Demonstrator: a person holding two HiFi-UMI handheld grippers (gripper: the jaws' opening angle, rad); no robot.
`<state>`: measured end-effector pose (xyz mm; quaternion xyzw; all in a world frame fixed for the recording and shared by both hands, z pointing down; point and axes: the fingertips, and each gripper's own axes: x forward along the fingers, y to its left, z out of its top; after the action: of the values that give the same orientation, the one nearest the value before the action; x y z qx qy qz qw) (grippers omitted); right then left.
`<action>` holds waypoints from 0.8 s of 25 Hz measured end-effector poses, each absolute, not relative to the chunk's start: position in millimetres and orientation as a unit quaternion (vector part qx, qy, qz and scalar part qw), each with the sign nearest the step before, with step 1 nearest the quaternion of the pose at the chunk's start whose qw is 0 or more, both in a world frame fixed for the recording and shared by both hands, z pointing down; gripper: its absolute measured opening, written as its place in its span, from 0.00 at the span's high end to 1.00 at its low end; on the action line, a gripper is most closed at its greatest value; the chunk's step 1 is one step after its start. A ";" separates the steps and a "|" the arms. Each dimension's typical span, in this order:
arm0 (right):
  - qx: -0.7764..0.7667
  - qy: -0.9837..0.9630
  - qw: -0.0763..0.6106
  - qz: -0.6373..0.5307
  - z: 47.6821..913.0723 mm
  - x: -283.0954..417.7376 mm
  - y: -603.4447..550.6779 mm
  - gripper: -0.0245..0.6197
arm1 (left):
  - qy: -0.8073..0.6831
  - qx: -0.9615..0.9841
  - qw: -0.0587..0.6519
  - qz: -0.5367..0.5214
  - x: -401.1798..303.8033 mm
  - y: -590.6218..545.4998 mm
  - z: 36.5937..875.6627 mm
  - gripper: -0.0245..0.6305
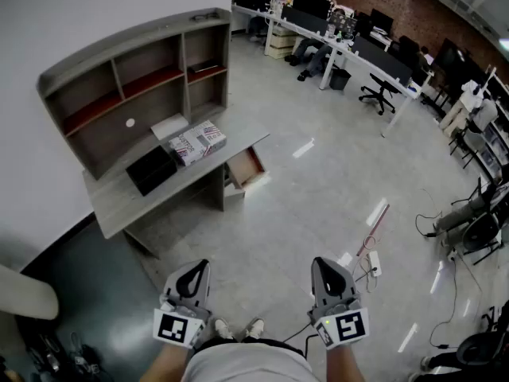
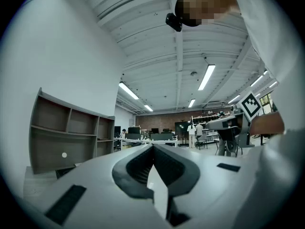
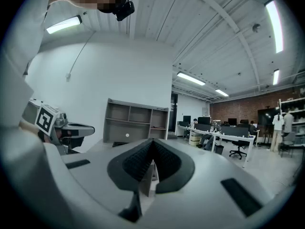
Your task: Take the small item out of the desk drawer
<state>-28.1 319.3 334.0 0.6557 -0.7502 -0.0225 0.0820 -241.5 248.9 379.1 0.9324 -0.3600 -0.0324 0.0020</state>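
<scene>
— Grey desk (image 1: 135, 197) stands far off to your left, its drawer (image 1: 245, 168) already pulled out at the desk's right end. How much is done?

— Little beyond that. Your left gripper (image 1: 193, 270) and right gripper (image 1: 328, 269) hang near your body, jaws pressed together on nothing. I can't make out the small item from here; presumably it lies in that drawer. You have yet to walk over, reach in and lift it.
</scene>
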 end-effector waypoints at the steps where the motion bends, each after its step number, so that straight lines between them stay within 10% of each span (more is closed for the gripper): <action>1: 0.656 -0.750 0.083 -0.020 335.6 -28.0 322.3 0.93 | -0.361 0.932 0.000 -0.029 -243.3 251.1 379.6 0.93; 20: 0.648 -0.757 0.078 0.019 362.1 -54.0 331.0 0.93 | -0.363 0.931 0.032 -0.012 -271.9 252.4 414.8 0.93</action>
<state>-54.0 331.0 362.1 0.6483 -0.7572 0.0187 0.0778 -271.9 252.4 414.8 0.9310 -0.3634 -0.0124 0.0320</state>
